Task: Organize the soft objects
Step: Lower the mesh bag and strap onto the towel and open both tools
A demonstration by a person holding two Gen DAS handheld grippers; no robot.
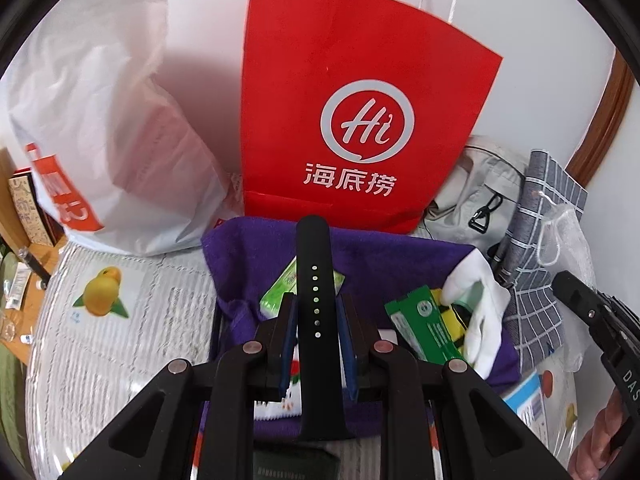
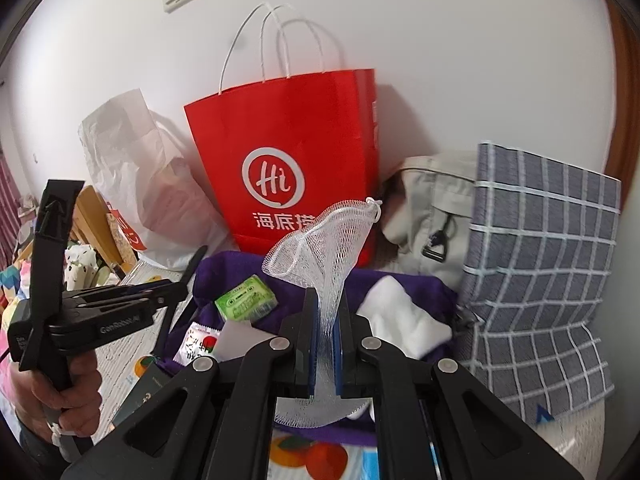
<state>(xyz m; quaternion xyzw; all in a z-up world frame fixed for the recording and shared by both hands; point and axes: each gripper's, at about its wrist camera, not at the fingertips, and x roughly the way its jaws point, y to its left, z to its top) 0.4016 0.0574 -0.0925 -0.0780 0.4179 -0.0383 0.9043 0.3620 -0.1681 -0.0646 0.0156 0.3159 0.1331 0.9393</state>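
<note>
Currently, my left gripper (image 1: 316,312) pinches a black strap (image 1: 316,300), its length pointing forward over the purple cloth (image 1: 248,256); my right gripper (image 2: 326,320) clamps a mesh pouch (image 2: 320,240) there too.

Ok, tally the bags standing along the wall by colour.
Red: 1, the red paper bag
White: 1, the white plastic bag
Grey checked: 1, the checked fabric bag
Beige: 1, the beige canvas bag
Total: 4
</note>
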